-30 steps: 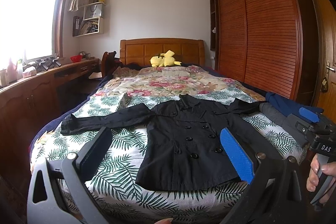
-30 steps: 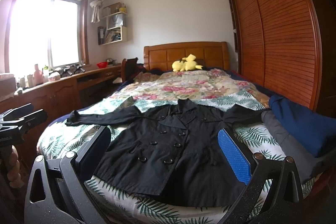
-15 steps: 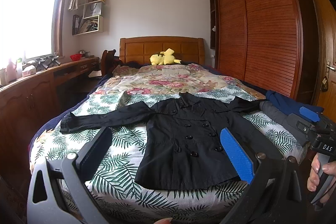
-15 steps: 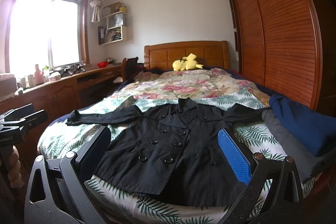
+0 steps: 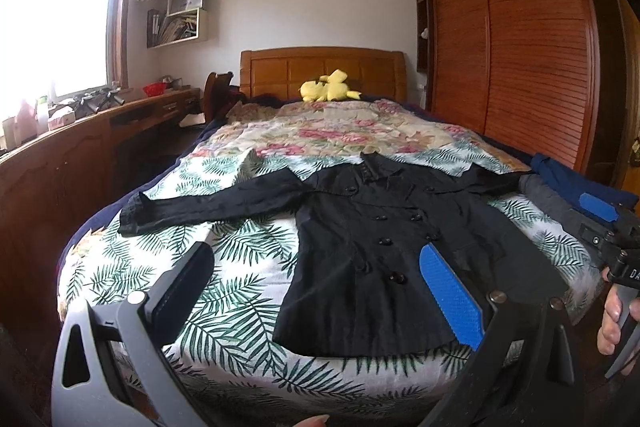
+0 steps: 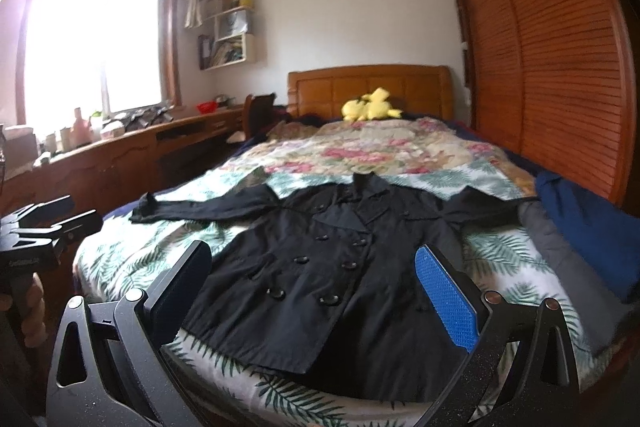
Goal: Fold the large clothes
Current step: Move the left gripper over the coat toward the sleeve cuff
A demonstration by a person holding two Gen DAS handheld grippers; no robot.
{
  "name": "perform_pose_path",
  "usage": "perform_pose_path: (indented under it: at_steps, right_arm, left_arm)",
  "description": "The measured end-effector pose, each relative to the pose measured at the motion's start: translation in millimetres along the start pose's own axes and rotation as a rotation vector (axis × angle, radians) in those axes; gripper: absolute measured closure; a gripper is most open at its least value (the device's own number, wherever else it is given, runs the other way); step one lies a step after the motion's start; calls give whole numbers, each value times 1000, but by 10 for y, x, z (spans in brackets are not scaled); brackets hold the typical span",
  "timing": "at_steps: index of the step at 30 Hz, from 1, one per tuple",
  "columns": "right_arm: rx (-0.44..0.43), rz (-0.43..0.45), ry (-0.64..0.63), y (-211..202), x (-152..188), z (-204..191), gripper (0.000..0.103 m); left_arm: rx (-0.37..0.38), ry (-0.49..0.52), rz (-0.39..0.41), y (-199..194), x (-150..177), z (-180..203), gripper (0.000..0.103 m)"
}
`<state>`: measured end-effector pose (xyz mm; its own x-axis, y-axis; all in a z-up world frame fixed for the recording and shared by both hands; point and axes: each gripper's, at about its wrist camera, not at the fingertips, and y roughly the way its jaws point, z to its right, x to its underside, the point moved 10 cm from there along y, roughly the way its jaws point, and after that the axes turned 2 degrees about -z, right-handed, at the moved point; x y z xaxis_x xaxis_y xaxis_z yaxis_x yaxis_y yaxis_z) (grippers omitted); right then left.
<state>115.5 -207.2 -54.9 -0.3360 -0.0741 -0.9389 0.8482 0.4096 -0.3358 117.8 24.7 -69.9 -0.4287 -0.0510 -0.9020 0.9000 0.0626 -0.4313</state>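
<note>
A black double-breasted coat lies flat on the bed, front up, collar toward the headboard, both sleeves spread out sideways. My left gripper hovers open above the foot of the bed, left of the coat's hem, with nothing between its fingers. In the right wrist view my right gripper is open too, held over the coat's lower part without touching it. The right gripper's body and the hand holding it show at the left wrist view's right edge. The end of the right sleeve is hidden beside the folded clothes.
The bed has a palm-leaf sheet and a floral quilt further back. Folded grey and blue clothes sit at its right edge. A yellow plush lies by the headboard. A wooden desk runs along the left, a wardrobe along the right.
Both grippers have edged slightly forward toward the bed; the coat looks a little nearer. The right view is slightly blurred from motion. The coat lies as before and both grippers stay open.
</note>
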Motion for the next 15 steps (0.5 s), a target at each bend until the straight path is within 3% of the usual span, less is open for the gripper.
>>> perform_pose_path:
  at_steps: [15]
  right_arm:
    - [-58, -118, -76, 911, 216, -122, 0]
  left_arm:
    - [-25, -49, -93, 487, 324, -350, 0]
